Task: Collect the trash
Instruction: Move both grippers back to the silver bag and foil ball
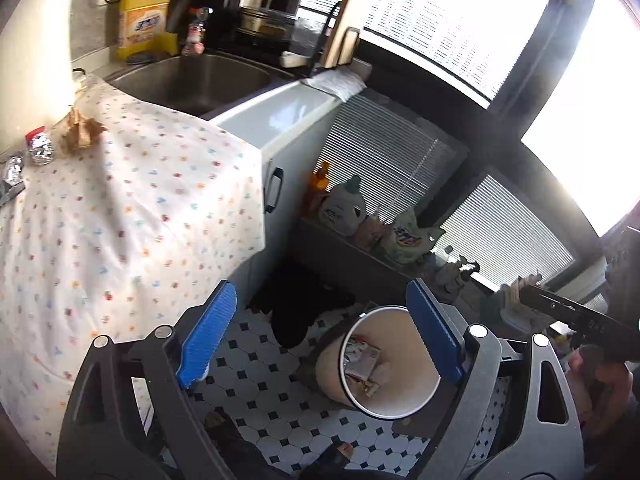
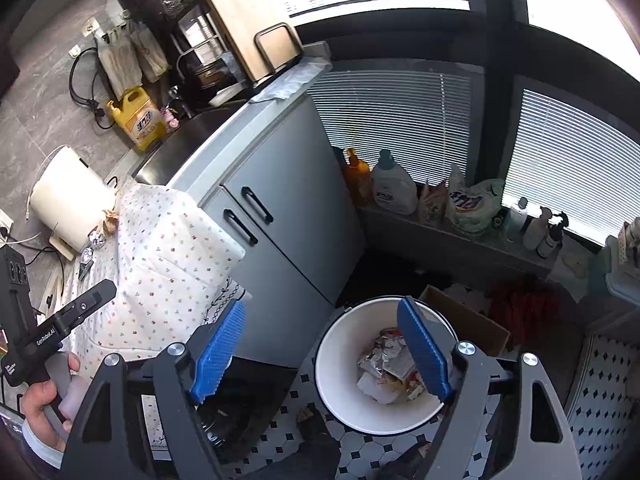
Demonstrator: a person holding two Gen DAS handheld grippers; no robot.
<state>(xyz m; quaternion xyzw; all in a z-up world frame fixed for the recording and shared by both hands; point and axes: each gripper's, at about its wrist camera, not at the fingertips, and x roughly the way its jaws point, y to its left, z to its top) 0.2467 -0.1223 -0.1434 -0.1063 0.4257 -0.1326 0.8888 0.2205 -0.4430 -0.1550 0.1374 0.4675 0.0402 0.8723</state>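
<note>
L claw (image 1: 320, 336) wide open, holds nothing; white trash bin (image 1: 384, 396) on tiled floor just below/behind its R pad, crumpled wrappers (image 1: 362, 360) inside. R claw (image 2: 322, 352) also wide open, empty; same bin (image 2: 340, 364) below, R pad over its mouth. Up-left of L claw, on cloth-covered bench (image 1: 120, 220): brown paper wad (image 1: 82, 132), foil ball (image 1: 40, 148), well apart from claw.

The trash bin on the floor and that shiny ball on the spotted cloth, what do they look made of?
The trash bin looks like smooth cream plastic or enamelled metal: an even matte wall and a thin dark rim; I can't tell which. The shiny ball looks like crumpled metal foil or foil wrapper: silvery, faceted, glinting.
</note>
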